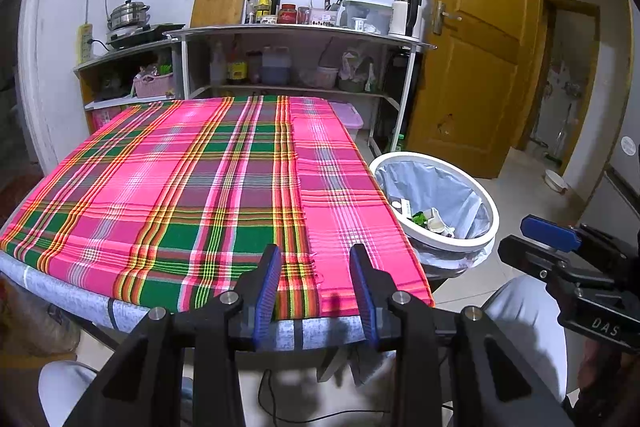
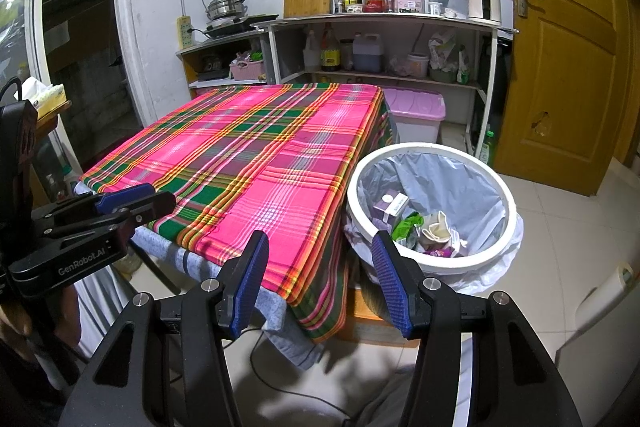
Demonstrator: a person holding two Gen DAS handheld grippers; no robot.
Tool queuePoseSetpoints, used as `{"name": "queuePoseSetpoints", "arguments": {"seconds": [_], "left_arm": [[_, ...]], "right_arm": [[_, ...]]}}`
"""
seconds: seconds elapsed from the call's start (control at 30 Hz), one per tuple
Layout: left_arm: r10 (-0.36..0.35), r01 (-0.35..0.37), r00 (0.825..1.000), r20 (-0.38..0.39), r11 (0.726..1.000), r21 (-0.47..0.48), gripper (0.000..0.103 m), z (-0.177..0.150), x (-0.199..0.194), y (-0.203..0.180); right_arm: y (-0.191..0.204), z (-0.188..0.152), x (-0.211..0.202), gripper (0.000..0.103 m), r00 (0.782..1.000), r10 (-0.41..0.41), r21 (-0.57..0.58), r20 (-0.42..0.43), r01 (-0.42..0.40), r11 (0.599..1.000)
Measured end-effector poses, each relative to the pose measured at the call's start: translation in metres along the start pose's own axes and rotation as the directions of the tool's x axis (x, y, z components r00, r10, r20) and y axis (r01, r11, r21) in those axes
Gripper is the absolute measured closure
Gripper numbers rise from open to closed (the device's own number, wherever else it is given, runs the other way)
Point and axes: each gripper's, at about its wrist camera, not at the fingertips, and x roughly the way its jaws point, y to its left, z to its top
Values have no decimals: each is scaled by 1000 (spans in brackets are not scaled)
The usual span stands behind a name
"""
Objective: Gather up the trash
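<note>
A white round trash bin with a grey liner stands on the floor right of the table; it also shows in the right wrist view. Inside lie several pieces of trash: a purple carton, a green wrapper, crumpled paper. The table under the pink plaid cloth carries no trash. My left gripper is open and empty over the table's near edge. My right gripper is open and empty, hovering between the table corner and the bin. Each gripper shows in the other's view: the right gripper, the left gripper.
A shelf unit with bottles, pots and a cutting board stands behind the table. A pink-lidded storage box sits on the floor behind the bin. A wooden door is at the right. A cable runs on the tiled floor below.
</note>
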Motion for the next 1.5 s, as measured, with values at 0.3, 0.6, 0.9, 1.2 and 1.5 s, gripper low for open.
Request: {"name": "queuePoseSetpoints", "arguments": {"seconds": [0.3,0.6,0.9,1.2,1.5], "left_arm": [[0,0,1000,0,1000,0,68,0,0,1],[-1,1,1000,-1,1000,0,68,0,0,1],[1,-1,1000,-1,1000,1,68,-1,0,2],[1,-1,1000,-2,1000,1,68,0,1,3],[0,0,1000,-9,1000,-4,68,-1,1,4]], "right_arm": [[0,0,0,48,1000,0,-1,0,0,1000],[0,0,0,48,1000,0,0,0,0,1000],[0,0,0,48,1000,0,-1,0,0,1000],[0,0,0,48,1000,0,-2,-1,0,1000],[1,0,0,48,1000,0,-2,-2,0,1000]]}}
